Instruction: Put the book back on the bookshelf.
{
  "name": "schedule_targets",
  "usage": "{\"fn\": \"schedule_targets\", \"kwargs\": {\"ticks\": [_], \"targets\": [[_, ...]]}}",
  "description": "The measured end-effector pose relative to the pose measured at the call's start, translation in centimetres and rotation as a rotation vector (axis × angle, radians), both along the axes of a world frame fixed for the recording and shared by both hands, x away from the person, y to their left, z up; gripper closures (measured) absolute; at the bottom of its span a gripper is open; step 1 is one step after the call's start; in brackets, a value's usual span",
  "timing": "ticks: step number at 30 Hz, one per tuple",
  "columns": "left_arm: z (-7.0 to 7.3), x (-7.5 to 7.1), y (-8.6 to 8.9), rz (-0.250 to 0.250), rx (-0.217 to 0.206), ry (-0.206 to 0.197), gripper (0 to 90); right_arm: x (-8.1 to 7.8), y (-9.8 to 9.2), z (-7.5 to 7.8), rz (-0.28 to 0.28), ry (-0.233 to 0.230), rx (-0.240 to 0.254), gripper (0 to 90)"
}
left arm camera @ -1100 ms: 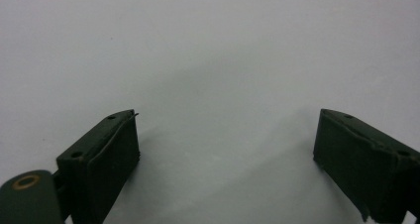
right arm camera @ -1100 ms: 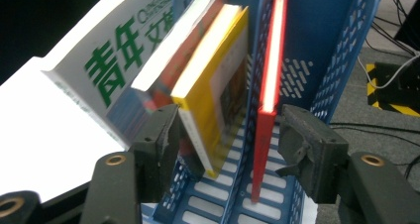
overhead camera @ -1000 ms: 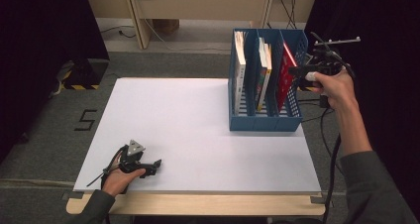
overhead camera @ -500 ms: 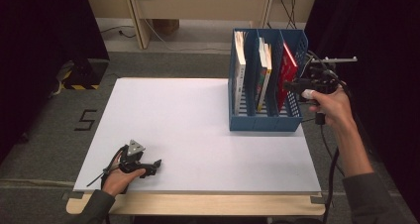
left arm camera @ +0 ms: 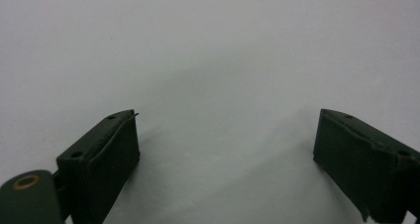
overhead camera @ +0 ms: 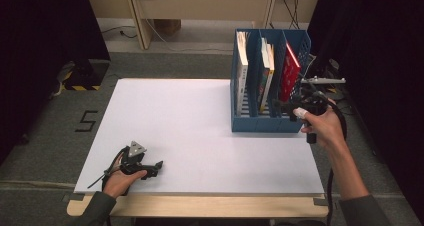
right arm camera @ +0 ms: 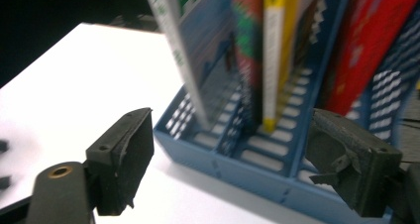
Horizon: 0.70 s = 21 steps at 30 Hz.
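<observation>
Right gripper (overhead camera: 287, 106) in my right hand (overhead camera: 324, 126) sits low at the near right corner of the blue file rack (overhead camera: 260, 121), its jaws spread wide with nothing between them; they have just been opening. From the right gripper view the gripper (right arm camera: 233, 164) looks straight at the rack's (right arm camera: 247, 169) front wall, which lies just ahead of the fingertips without touching them.

That rack is a blue plastic holder with slotted walls and floor, split into three upright compartments, standing on the white table (overhead camera: 190, 121). Counted from my gripper, the nearest compartment holds a red book (overhead camera: 290, 73) that leans against the divider. In the middle one stand a thin book with a yellow spine (overhead camera: 268, 73) and a colourful one pressed beside it. In the farthest compartment stands a pale book with a grey-white spine (overhead camera: 243, 71), tilted a little. In the right gripper view the red book (right arm camera: 366, 45) rises just above my right-hand jaw, the yellow spine (right arm camera: 275, 55) stands about midway between the jaws, and the pale book (right arm camera: 178, 40) slants above the left-hand jaw.

My left gripper (overhead camera: 150, 165) rests on the table well apart from the rack, at the near left, held in my left hand (overhead camera: 120, 178). Its jaws also stand wide apart over bare white table (left arm camera: 213, 60), gripping nothing.
</observation>
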<state>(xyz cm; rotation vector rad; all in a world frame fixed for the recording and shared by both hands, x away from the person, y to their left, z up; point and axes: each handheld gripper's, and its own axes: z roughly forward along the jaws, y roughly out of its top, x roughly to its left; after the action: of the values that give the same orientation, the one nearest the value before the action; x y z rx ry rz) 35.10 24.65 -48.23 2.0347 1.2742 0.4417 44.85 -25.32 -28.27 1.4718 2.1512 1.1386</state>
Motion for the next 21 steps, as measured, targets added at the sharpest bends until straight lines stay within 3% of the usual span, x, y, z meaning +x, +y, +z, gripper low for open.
{"fn": "schedule_targets", "kwargs": {"ticks": [8,12,21], "targets": [[0.0,0.0,0.0,0.0,0.0,-0.001,9.5,-1.7,1.3,-2.8,0.041,0.007,0.003,17.6],[0.0,0.0,0.0,0.0,0.0,-0.001,9.5,-2.5,2.1,-4.0,0.068,0.02,0.031,17.6],[0.0,0.0,0.0,0.0,0.0,-0.001,9.6,-3.9,4.1,-6.0,0.125,0.036,0.054,17.5]]}}
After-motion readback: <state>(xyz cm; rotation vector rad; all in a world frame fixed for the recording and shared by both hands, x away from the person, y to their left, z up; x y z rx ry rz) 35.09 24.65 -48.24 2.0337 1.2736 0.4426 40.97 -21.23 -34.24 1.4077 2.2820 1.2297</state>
